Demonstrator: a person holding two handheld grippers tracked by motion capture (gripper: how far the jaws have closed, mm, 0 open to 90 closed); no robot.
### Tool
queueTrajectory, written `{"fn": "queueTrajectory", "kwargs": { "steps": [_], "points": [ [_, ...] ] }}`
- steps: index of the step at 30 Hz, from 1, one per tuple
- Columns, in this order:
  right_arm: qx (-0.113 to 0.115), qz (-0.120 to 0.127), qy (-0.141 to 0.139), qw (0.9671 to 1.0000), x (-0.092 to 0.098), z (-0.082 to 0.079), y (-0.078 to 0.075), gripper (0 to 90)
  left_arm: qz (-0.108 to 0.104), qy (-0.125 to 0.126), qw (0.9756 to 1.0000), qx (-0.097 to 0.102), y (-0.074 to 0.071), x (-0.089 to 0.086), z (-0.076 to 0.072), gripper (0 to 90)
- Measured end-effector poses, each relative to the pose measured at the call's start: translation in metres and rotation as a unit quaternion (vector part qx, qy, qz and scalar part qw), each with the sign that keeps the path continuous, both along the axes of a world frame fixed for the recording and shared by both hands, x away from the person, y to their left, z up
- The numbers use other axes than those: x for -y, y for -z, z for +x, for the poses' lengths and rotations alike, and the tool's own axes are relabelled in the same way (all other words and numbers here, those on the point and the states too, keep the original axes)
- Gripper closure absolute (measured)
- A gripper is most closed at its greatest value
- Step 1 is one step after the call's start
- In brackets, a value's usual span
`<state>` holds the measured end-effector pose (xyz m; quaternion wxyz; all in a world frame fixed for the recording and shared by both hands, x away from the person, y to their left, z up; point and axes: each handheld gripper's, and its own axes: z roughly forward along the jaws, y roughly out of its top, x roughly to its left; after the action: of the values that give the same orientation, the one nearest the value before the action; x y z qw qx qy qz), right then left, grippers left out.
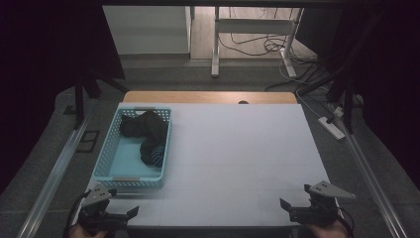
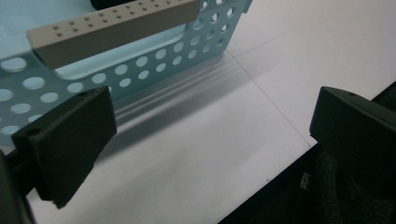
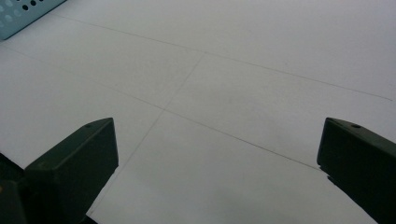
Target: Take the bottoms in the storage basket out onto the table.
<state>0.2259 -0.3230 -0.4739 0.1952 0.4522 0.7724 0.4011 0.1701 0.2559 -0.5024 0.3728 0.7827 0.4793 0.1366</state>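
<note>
Dim room: grey carpet floor (image 1: 44, 163) around the white surface (image 1: 237, 148); beyond it a white desk frame (image 1: 247, 29), tangled cables (image 1: 267, 47) and a power strip (image 1: 332, 127).

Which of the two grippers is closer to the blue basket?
The left gripper: it sits just off the basket's near end, and its own view shows the perforated wall close ahead. The right gripper is across the table.

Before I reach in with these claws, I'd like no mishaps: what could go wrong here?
The dark socks lie piled in the light blue basket; a grab may lift several together or snag the perforated wall. The basket looks light, so the open left claw, right at its near corner, might shove it. The open right claw has a long reach across the table.
</note>
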Motion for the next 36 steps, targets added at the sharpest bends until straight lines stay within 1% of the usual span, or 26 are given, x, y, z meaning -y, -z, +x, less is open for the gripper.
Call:
{"fn": "queueTrajectory", "kwargs": {
  "steps": [4, 9, 11, 12, 14, 15, 19, 23, 27, 30, 31, 32, 36],
  "points": [
    [0.000, -0.013, 0.002, 0.9999, 0.0026, 0.0000, 0.0002, 0.0, -0.004, 0.000, 1.0000, -0.001, 0.0002, -0.0009, 0.0003, 0.1],
    [-0.010, -0.009, 0.002, 0.9999, 0.0028, 0.0025, 0.0007, 0.0, -0.008, -0.001, 1.0000, -0.005, 0.0006, -0.0018, 0.0005, 0.0],
    [-0.003, -0.021, 0.001, 0.9998, 0.0032, 0.0037, 0.0008, 0.0, -0.011, -0.002, 0.9999, -0.006, 0.0007, -0.0024, 0.0004, 0.0],
    [-0.004, -0.021, 0.002, 0.9998, 0.0036, 0.0040, 0.0009, 0.0, -0.011, -0.002, 0.9999, -0.007, 0.0007, -0.0025, 0.0004, 0.0],
    [-0.008, -0.010, -0.001, 0.9999, 0.0055, 0.0048, 0.0008, 0.0, -0.012, -0.001, 0.9999, -0.008, 0.0008, -0.0027, 0.0006, 0.0],
    [-0.008, -0.008, -0.003, 0.9999, 0.0056, 0.0049, 0.0010, 0.0, -0.012, -0.001, 0.9999, -0.009, 0.0008, -0.0027, 0.0008, 0.0],
    [-0.010, -0.010, -0.007, 0.9999, 0.0046, 0.0058, 0.0014, 0.0, -0.008, 0.001, 0.9999, -0.011, 0.0008, -0.0019, 0.0009, 0.0],
    [-0.015, -0.006, -0.006, 0.9999, 0.0049, 0.0069, 0.0015, 0.0, -0.002, 0.003, 0.9999, -0.010, 0.0005, -0.0009, 0.0001, 0.0],
    [-0.017, -0.008, -0.011, 0.9998, 0.0040, 0.0079, 0.0017, 0.0, 0.000, 0.004, 1.0000, -0.006, -0.0003, 0.0000, -0.0012, 0.0],
    [-0.017, -0.009, -0.014, 0.9997, 0.0032, 0.0082, 0.0019, 0.0, -0.007, 0.004, 0.9999, 0.006, -0.0033, -0.0014, -0.0029, 0.0],
    [-0.017, -0.009, -0.014, 0.9997, 0.0032, 0.0082, 0.0019, 0.0, -0.007, 0.004, 0.9999, 0.006, -0.0033, -0.0014, -0.0029, 0.0],
    [-0.017, -0.010, -0.016, 0.9997, 0.0029, 0.0087, 0.0020, 0.0, -0.011, 0.003, 0.9999, 0.013, -0.0058, -0.0022, -0.0035, 0.0],
    [-0.019, -0.010, -0.015, 0.9997, 0.0027, 0.0093, 0.0021, 0.0, -0.011, 0.007, 0.9997, 0.022, -0.0090, -0.0027, -0.0041, 0.0]
  ]
}}
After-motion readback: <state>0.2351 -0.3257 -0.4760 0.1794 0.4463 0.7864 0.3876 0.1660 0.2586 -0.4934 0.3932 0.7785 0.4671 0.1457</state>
